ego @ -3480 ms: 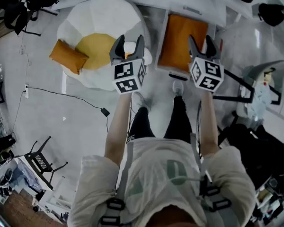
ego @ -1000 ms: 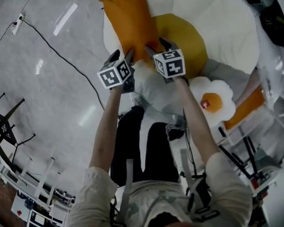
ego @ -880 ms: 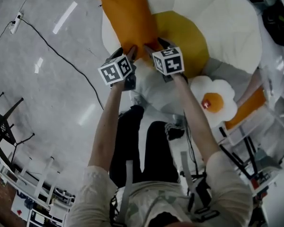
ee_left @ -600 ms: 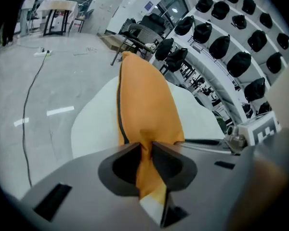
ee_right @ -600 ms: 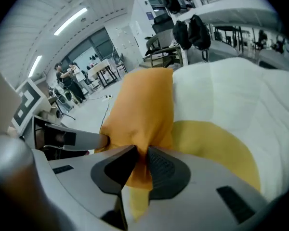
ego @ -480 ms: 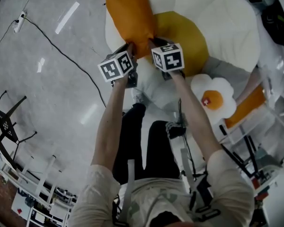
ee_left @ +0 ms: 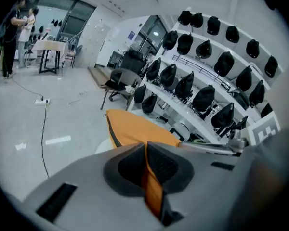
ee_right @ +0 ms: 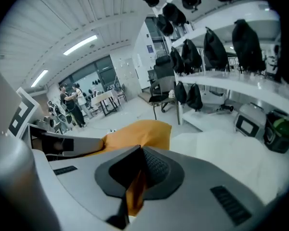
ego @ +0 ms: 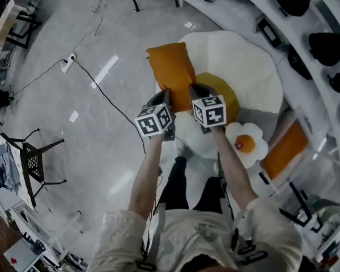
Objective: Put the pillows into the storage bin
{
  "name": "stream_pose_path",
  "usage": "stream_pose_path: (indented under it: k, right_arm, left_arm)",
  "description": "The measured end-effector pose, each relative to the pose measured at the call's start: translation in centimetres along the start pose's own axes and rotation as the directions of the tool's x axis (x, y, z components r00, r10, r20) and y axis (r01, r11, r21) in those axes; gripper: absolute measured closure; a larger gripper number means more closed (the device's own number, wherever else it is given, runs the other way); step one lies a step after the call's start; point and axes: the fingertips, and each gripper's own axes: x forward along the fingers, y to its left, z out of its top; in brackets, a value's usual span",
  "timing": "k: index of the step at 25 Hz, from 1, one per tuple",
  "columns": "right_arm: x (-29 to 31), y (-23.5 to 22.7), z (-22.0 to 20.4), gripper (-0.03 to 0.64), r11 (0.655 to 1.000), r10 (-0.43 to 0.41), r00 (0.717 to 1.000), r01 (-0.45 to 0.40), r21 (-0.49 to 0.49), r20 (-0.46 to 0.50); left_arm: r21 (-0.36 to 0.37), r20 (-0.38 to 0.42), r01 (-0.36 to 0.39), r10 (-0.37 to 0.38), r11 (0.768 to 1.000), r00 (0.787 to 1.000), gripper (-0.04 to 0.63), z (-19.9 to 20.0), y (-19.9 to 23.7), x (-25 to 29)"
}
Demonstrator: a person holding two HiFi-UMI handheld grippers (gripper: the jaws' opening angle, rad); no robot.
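Gripping, left: the left gripper [ego: 162,97] is pinching a fold of the orange pillow [ego: 170,72]. Its jaws have just been closing and are now standing almost together, with only orange fabric between the pads.
Gripping, right: the right gripper [ego: 196,89] is clamping the same pillow on its near edge, just beside the left one. Its jaws have just been closing too and are squeezing a thin tongue of the cover.
Pillow in hand: it is hanging out from both grippers in front of the person, over the left part of the large fried-egg cushion [ego: 246,67]. It is looking clear of the floor [ego: 85,123]; whether it is touching the cushion beneath cannot be told from above.
Storage bin: the storage bin [ego: 307,160] is sitting at the right, well apart from the held pillow. A second orange pillow [ego: 284,152] is apparently lying inside it already.
Waiting: a small fried-egg pillow [ego: 246,143] is lying between the large cushion and the bin, with neither gripper touching it.
Progress, as judged: one pillow is seemingly stowed, one is being carried and at least one is waiting, so the task is standing near its middle.
Remaining, as judged: the held pillow is awaiting a swing to the right and a release over the bin, and the small egg pillow is awaiting the same. Whether the large cushion is counting as a pillow cannot be told.
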Motion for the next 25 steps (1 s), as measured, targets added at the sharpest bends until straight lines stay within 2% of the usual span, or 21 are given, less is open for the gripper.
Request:
stream_pose_path:
  k: [6,12,19,25]
  right_arm:
    - [-10.3,4.2,10.1,0.603,0.998,-0.023,0.985,0.034,-0.058,0.17]
    - [-18.3,7.2,14.9,0.603,0.998,-0.002,0.957,0.018,-0.052,0.29]
    - [-25.1,7.4,15.4,0.603,0.995,-0.054,0.932,0.083,-0.064,0.358]
    - [-31.2,3.6,13.6,0.603,0.978,-0.174,0.901,0.204,-0.035,0.398]
  left_arm:
    - [0.075,0.149,-0.002,-0.009,0.997,0.989,0.577,8.5,-6.6,-10.1]
    - [0.149,0.268,-0.006,-0.034,0.989,0.963,0.578,12.7,-11.5,-17.6]
    - [0.2,0.298,0.034,-0.094,0.979,0.95,0.58,12.3,-16.6,-21.8]
    - [0.248,0.261,0.139,-0.204,0.959,0.943,0.58,9.7,-22.9,-21.7]
